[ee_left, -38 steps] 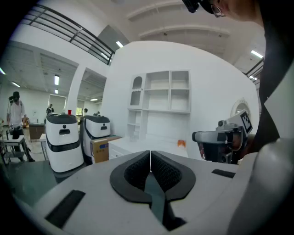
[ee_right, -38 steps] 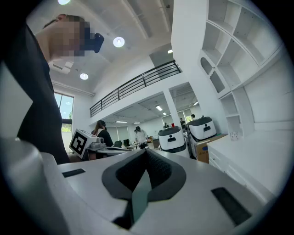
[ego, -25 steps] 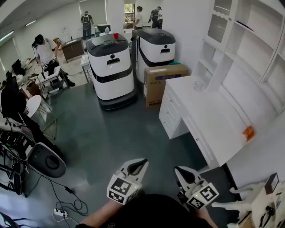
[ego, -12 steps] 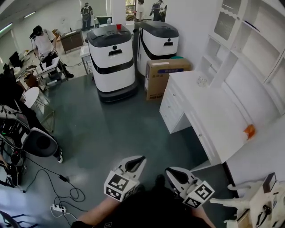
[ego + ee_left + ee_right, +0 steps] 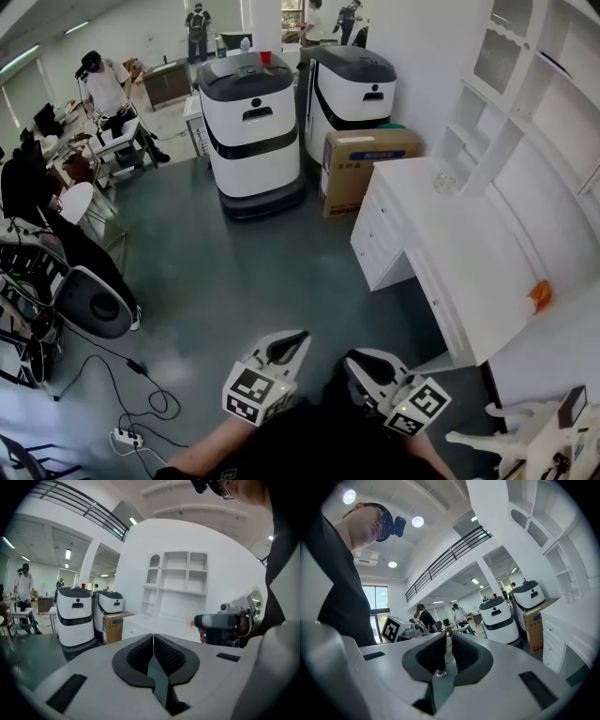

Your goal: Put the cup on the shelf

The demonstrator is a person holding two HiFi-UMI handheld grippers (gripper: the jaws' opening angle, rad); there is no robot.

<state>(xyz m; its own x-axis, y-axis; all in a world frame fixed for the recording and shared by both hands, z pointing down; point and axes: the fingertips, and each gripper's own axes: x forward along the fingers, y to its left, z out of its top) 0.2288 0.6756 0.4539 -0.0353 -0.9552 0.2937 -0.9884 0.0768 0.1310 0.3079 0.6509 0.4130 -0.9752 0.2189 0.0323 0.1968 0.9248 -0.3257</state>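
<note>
White desk (image 5: pixel 450 262) at 3 o'clock; we see a small clear cup (image 5: pixel 442 180) on it at 2 o'clock, beside the shelf (image 5: pixel 525 103). Left gripper (image 5: pixel 296 337) at 6, right gripper (image 5: pixel 352 364) at 5: both jaws together, nothing between them.

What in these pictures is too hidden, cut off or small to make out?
- Head view: small clear object on the white desk, too small to confirm as a cup.
- Head view: orange item on the desk, too small to identify.
- Head view: shelf unit, cut off by the top and right edges.
</note>
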